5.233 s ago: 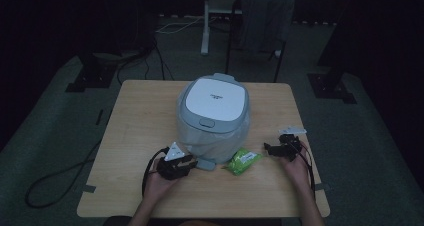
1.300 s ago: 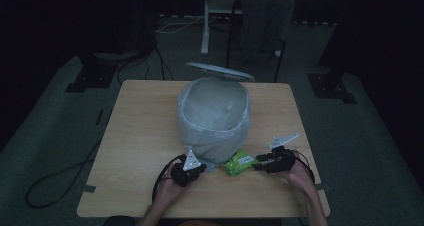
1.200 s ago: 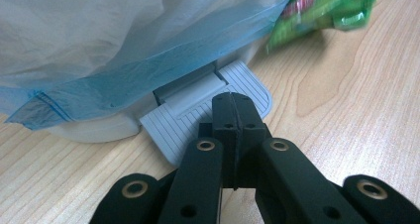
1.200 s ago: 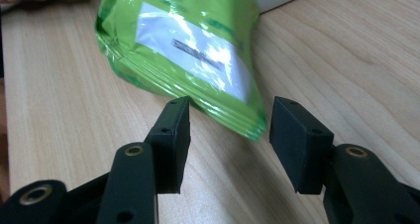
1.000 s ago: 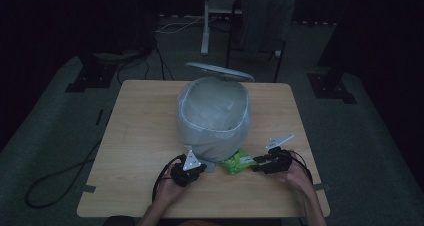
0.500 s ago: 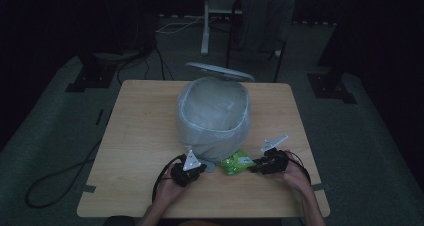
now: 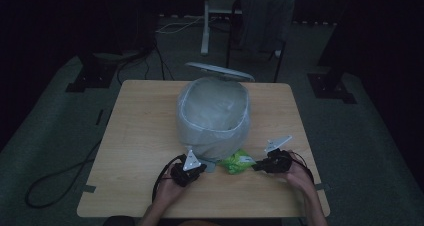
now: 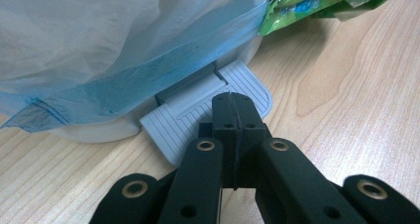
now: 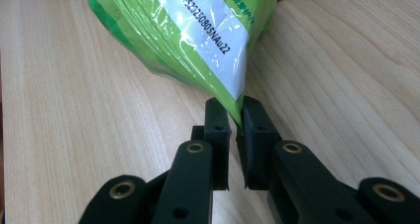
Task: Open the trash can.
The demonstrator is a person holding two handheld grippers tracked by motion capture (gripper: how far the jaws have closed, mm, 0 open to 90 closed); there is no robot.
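Wooden tabletop [image 7: 135, 116], left half bare | lined bin [image 7: 214, 117] centre | left hand-held gripper [image 8: 231, 101] jaws closed, empty, at bin's pedal [image 8: 198, 117] | right hand-held gripper [image 9: 231, 116] pinching green packet [image 9: 198, 35] corner beside bin

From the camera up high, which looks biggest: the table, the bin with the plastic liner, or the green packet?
1. Wooden table, by far the largest.
2. Lined bin, covering a good part of the tabletop.
3. Green packet, smallest, about as big as the right gripper beside it.
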